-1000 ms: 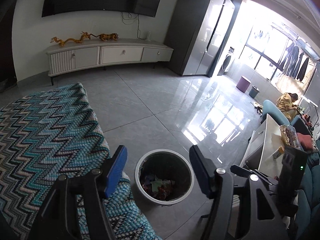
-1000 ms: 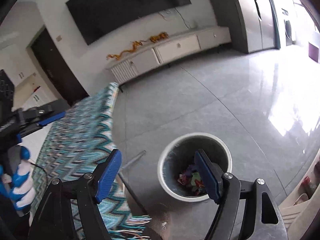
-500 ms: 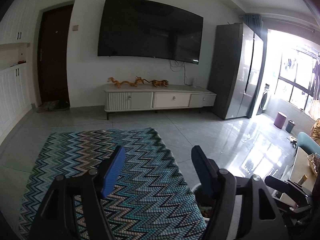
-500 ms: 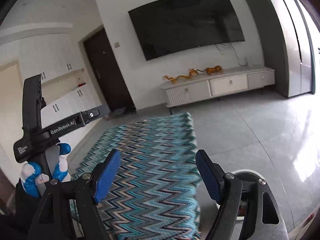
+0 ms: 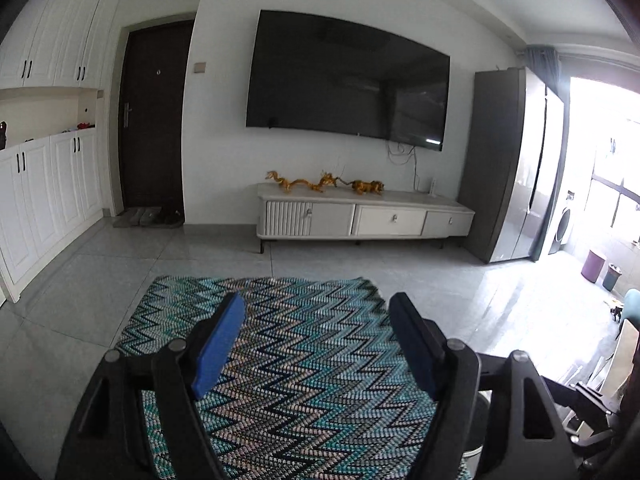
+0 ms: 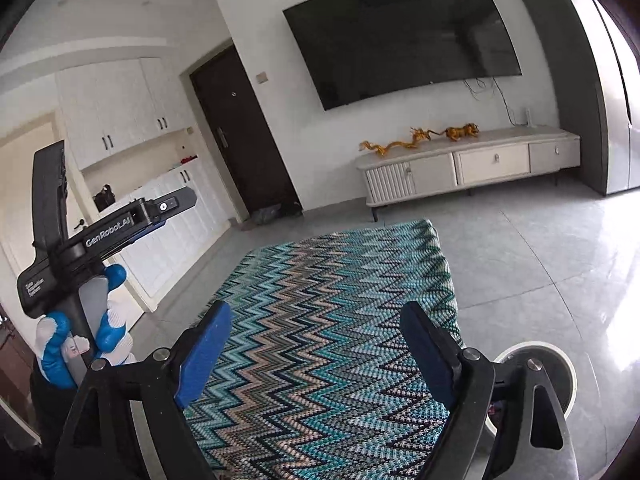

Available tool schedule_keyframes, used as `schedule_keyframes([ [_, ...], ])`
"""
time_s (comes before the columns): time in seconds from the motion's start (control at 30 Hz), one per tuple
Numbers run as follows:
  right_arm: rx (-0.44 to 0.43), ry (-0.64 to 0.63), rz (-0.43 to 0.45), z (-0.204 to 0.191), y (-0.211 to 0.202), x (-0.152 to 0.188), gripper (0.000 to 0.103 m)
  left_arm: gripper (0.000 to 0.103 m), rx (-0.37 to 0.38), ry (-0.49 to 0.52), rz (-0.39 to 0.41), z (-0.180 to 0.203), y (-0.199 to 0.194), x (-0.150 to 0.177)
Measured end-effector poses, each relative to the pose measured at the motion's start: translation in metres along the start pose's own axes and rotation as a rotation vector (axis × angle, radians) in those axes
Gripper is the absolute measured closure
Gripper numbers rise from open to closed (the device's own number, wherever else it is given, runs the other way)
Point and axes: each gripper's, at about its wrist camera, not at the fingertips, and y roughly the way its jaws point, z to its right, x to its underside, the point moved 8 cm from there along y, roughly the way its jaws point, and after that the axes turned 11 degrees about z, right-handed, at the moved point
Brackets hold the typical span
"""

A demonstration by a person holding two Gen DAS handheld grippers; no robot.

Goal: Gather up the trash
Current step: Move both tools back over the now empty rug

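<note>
While both grippers gape, bin [image 6: 560, 364] beside right gripper [image 6: 316, 344].

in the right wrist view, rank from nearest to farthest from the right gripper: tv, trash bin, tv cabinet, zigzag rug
From the right gripper:
1. zigzag rug, directly under and ahead.
2. trash bin, low on the right, behind the right finger.
3. tv cabinet, across the floor by the far wall.
4. tv, on that wall above the cabinet.
</note>
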Motion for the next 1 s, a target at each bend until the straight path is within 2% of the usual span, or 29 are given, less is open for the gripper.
schedule_keyframes([
  [0.23, 0.100, 0.002, -0.035, 0.031, 0.049, 0.016, 0.018, 0.027, -0.022, 0.040, -0.113, -0.007, 0.054, 0.058],
  [0.47, 0.188, -0.011, -0.071, 0.057, 0.091, 0.033, 0.015, 0.027, -0.075, 0.104, -0.172, -0.018, 0.093, 0.105],
  [0.73, 0.254, -0.046, -0.120, 0.076, 0.134, 0.052, 0.013, 0.026, -0.118, 0.128, -0.192, -0.030, 0.128, 0.131],
  [0.87, 0.290, -0.066, -0.129, 0.083, 0.147, 0.057, 0.010, 0.016, -0.133, 0.134, -0.194, -0.032, 0.139, 0.138],
  [1.0, 0.318, -0.075, -0.135, 0.090, 0.157, 0.061, 0.008, 0.013, -0.145, 0.135, -0.193, -0.035, 0.146, 0.142],
])
